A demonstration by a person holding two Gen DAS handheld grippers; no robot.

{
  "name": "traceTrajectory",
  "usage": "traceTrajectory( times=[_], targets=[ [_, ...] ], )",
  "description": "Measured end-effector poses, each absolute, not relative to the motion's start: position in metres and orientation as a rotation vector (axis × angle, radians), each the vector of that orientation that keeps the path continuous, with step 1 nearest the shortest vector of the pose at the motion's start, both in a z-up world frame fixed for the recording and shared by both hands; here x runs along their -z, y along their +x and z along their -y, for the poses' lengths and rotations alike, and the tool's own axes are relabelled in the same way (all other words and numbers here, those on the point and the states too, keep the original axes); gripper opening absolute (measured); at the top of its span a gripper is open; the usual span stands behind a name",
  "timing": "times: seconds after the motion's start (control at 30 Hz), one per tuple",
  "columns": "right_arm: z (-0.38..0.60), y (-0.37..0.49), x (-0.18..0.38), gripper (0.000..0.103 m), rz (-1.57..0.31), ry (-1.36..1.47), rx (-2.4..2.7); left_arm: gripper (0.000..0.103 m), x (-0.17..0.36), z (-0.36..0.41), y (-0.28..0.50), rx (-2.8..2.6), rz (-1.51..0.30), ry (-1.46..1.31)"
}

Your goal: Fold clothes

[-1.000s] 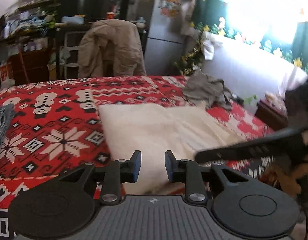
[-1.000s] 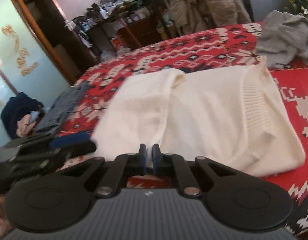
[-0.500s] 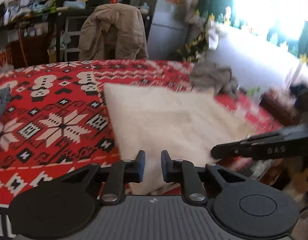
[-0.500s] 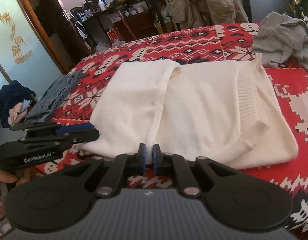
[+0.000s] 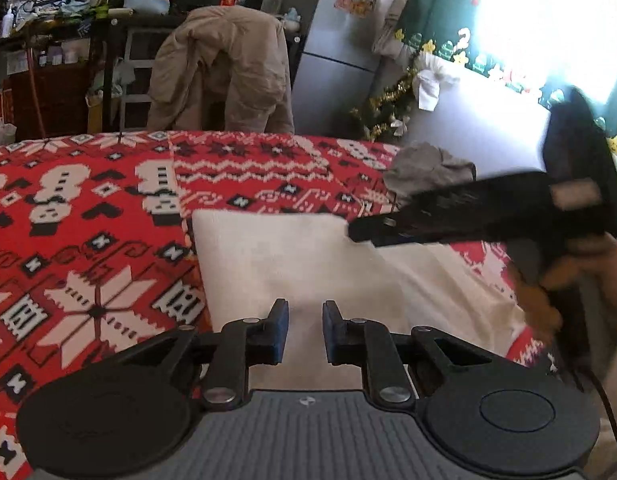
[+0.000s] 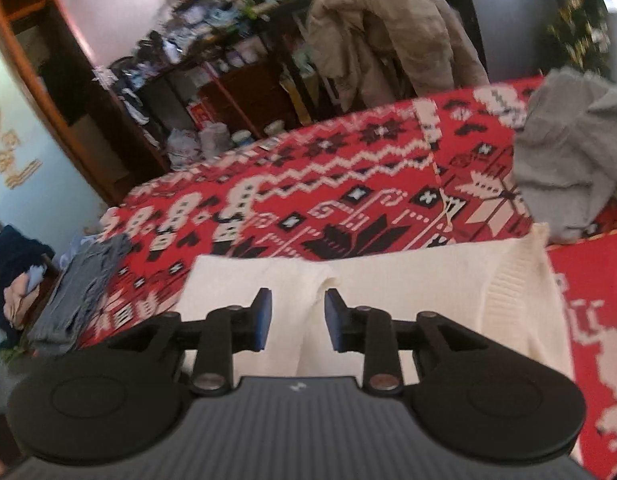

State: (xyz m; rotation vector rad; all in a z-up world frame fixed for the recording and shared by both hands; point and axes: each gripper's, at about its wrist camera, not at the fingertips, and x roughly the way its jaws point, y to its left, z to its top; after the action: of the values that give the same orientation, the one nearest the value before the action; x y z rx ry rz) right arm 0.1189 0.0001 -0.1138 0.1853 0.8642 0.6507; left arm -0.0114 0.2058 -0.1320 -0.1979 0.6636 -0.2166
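A cream knit sweater (image 5: 308, 264) (image 6: 408, 280) lies folded flat on the red patterned bedspread (image 5: 88, 240) (image 6: 348, 184). My left gripper (image 5: 304, 330) hovers over its near edge, open, nothing between the fingers. My right gripper (image 6: 298, 320) stands open above the sweater's folded sleeve seam, holding nothing. In the left wrist view the right gripper (image 5: 448, 216) shows as a blurred black bar reaching over the sweater's far right part, with a hand (image 5: 588, 268) behind it.
A crumpled grey garment (image 6: 568, 168) (image 5: 428, 168) lies beyond the sweater's far right corner. A folded blue-grey knit (image 6: 80, 292) sits at the bed's left edge. A beige jacket (image 5: 224, 68) hangs over a chair behind the bed. Shelves and a fridge stand beyond.
The right gripper has opened from shut and moved forward over the sweater. The left gripper has widened slightly and advanced over the sweater's near edge.
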Motion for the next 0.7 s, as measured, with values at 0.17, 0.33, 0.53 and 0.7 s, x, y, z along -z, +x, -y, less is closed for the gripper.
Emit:
traceTrajectory(
  times=[0.17,0.33,0.53,0.7],
  targets=[
    [-0.018,0.142,0.129,0.010,-0.884,0.174,-0.660,0.020,0.142,-0.206,-0.016,0.230,-0.679,-0.195],
    [-0.035,0.142,0.140,0.007,-0.837,0.070,-0.653,0.020,0.140,-0.211,-0.016,0.228,-0.674,-0.247],
    [-0.023,0.128,0.121,0.014,-0.776,0.078,-0.618,0.020,0.121,-0.232,-0.006,0.207,-0.612,-0.397],
    [-0.037,0.110,0.109,0.013,-0.733,0.064,-0.742,0.019,0.126,-0.240,0.017,0.186,-0.621,-0.402]
  ],
)
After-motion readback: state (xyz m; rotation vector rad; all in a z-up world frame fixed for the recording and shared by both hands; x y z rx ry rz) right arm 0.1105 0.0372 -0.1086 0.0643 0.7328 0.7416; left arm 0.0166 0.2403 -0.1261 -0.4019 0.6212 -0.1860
